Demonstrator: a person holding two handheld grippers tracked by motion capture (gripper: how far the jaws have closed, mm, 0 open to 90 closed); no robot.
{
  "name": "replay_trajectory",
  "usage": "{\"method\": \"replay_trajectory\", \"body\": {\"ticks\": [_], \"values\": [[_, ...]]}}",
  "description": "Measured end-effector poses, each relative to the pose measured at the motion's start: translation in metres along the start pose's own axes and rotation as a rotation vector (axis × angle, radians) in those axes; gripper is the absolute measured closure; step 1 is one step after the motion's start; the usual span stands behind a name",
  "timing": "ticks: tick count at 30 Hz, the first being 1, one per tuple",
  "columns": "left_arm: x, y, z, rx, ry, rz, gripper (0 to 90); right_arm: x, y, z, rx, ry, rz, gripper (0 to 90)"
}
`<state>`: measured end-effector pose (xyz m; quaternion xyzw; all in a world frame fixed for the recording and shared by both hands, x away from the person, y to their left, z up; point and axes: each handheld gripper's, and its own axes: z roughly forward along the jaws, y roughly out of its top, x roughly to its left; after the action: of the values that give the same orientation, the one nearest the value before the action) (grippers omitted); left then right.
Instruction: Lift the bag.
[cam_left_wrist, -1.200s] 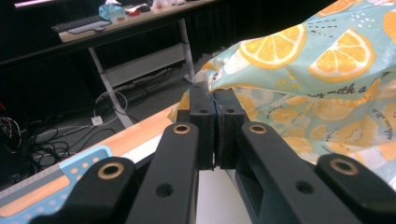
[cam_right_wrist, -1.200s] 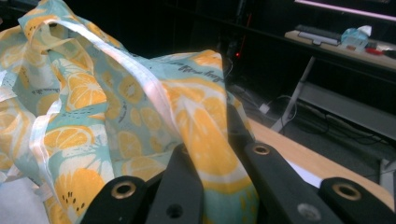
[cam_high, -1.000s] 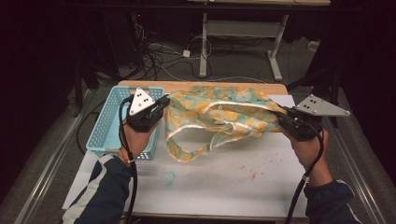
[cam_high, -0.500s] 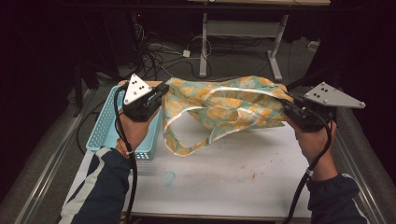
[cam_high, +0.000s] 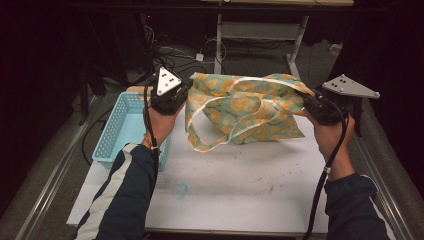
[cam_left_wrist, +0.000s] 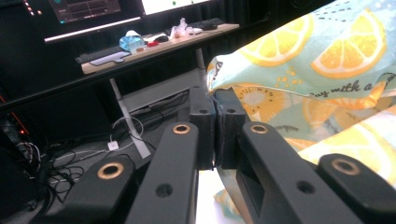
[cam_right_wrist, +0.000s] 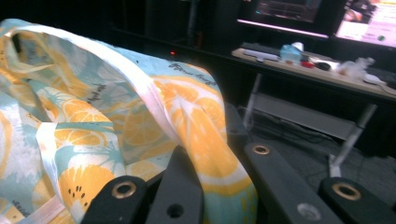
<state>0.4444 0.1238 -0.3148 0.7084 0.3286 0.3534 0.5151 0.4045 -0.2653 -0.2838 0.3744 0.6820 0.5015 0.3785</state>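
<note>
Now the person is holding the citrus-print tote bag (cam_high: 245, 112) up off the white table (cam_high: 240, 185), stretched between two grippers, and the reason looks plain enough: pinching one top corner on each side is pulling the mouth edge taut so the cloth is hanging flat rather than bunching. To the left of the bag, the left gripper (cam_high: 181, 93) is biting a corner; from the left gripper view its jaws are pressed together with a fold of the bag (cam_left_wrist: 299, 70) caught at their tips. To the right of the bag, the right gripper (cam_high: 306, 102) is doing the same job, and the right gripper view is showing the orange-slice fabric (cam_right_wrist: 196, 126) draped over and running down between its jaws, which are clamped on it. The bag's lower edge is hovering just above or perhaps brushing the table, I cannot tell which, while the pale handle straps (cam_high: 220, 125) are dangling loose across the front and looping down toward the surface. Left of the bag, beyond the gripping hand, a light blue basket (cam_high: 117, 135) is sitting at the table's edge. My guess is the person is spreading the bag out to lay it flat or fold it, and those loose straps are the things likeliest to end up trapped underneath.
</note>
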Motion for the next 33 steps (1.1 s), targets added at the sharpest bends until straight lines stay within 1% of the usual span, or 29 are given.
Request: {"method": "replay_trajectory", "body": {"ticks": [2,3,5,7,9,11,14,16,17,20,21,23,25,26,28,30,31,32,33], "values": [[0.0,-0.001,0.009,0.014,0.006,0.002,85.9,-0.005,-0.003,0.008,0.016,-0.015,0.019,90.0],[0.0,-0.001,0.014,0.027,0.011,0.004,85.8,-0.007,-0.005,0.012,0.023,-0.024,0.02,90.0],[0.001,-0.002,0.022,0.045,0.02,0.005,85.8,-0.01,-0.007,0.02,0.039,-0.046,0.015,90.0],[0.001,-0.003,0.028,0.057,0.023,-0.006,85.7,-0.012,-0.008,0.028,0.05,-0.055,0.012,90.0],[0.002,-0.004,0.034,0.077,0.026,-0.006,85.7,-0.014,-0.01,0.035,0.06,-0.064,0.006,90.0],[0.002,-0.006,0.04,0.089,0.031,-0.009,85.7,-0.016,-0.011,0.042,0.068,-0.072,0.014,90.0],[0.003,-0.006,0.048,0.096,0.052,-0.002,85.7,-0.017,-0.011,0.051,0.077,-0.09,0.01,90.0],[0.005,-0.005,0.051,0.098,0.064,0.003,85.7,-0.018,-0.01,0.056,0.079,-0.103,0.005,90.0],[0.007,-0.003,0.052,0.088,0.076,0.015,85.7,-0.019,-0.009,0.058,0.081,-0.111,0.001,90.0],[0.009,0.003,0.05,0.073,0.097,0.018,85.7,-0.02,-0.006,0.063,0.082,-0.123,-0.001,90.0],[0.01,0.005,0.049,0.066,0.102,0.02,85.7,-0.021,-0.006,0.064,0.082,-0.128,0.005,90.0],[0.01,0.009,0.049,0.078,0.11,0.03,85.6,-0.022,-0.005,0.067,0.081,-0.128,0.008,90.0],[0.01,0.012,0.049,0.079,0.117,0.036,85.5,-0.021,-0.004,0.07,0.079,-0.139,0.007,90.0],[0.011,0.012,0.05,0.083,0.12,0.032,84.5,-0.021,-0.005,0.071,0.073,-0.135,0.01,90.0],[0.01,0.011,0.053,0.098,0.126,0.036,82.5,-0.021,-0.005,0.074,0.078,-0.143,0.008,90.0],[0.011,0.007,0.058,0.113,0.118,0.036,80.9,-0.021,-0.007,0.077,0.086,-0.149,0.003,90.0],[0.011,0.005,0.06,0.12,0.119,0.031,80.9,-0.021,-0.008,0.078,0.091,-0.148,-0.001,90.0],[0.01,0.002,0.061,0.128,0.121,0.018,80.9,-0.021,-0.009,0.079,0.097,-0.149,0.009,89.9],[0.01,0.001,0.062,0.119,0.123,0.021,80.9,-0.022,-0.01,0.08,0.102,-0.151,0.007,89.9]]}}
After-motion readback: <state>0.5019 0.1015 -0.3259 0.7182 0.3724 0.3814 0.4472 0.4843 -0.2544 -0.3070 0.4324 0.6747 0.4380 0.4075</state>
